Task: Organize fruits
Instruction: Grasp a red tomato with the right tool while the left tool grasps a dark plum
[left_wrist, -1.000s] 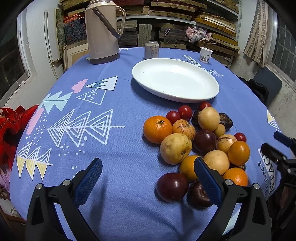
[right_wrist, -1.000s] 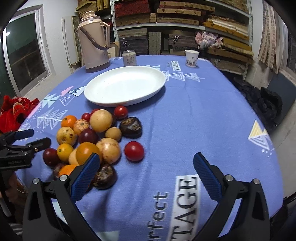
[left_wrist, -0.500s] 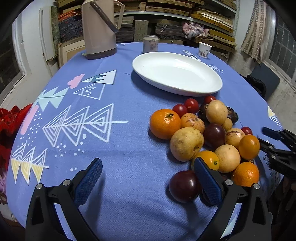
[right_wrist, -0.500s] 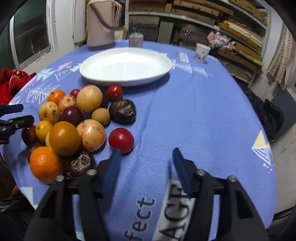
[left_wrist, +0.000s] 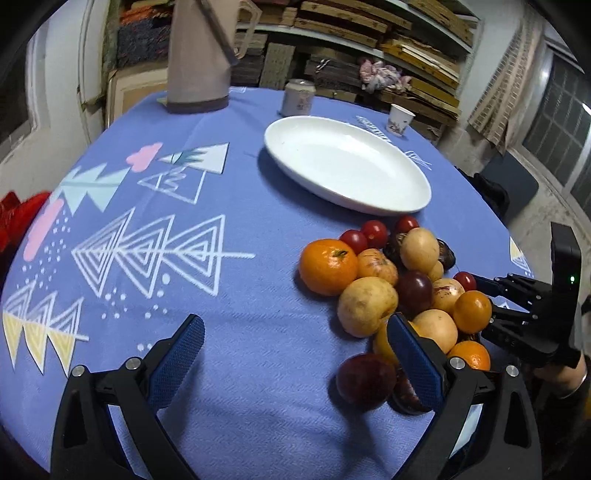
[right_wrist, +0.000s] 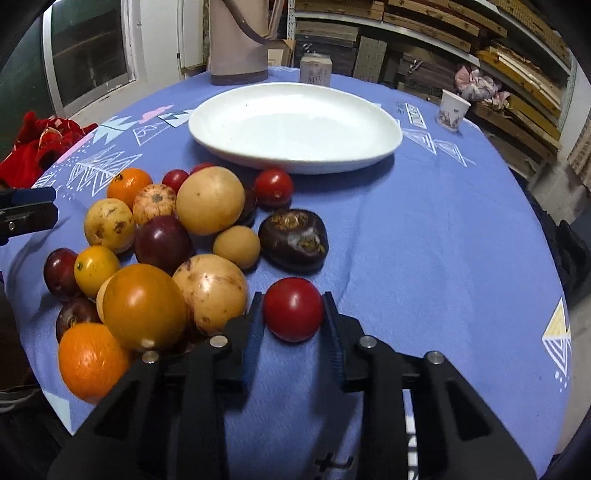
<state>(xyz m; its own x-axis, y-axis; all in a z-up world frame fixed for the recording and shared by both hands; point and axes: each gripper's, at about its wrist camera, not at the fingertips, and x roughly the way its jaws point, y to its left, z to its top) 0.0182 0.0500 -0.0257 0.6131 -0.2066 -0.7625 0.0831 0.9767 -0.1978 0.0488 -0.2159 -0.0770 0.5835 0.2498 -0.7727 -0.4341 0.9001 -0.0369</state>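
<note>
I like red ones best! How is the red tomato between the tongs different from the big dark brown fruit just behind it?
The red tomato is smooth, shiny and round; the dark brown fruit is bigger, flatter and has rough tan patches. The right tongs are shut on the tomato; nothing touches the brown fruit. Both rest on the blue tablecloth.

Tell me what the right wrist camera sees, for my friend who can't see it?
The right gripper has just closed its jaws on a red tomato lying on the blue tablecloth. A pile of fruit sits to its left, and an empty white plate waits behind.
</note>
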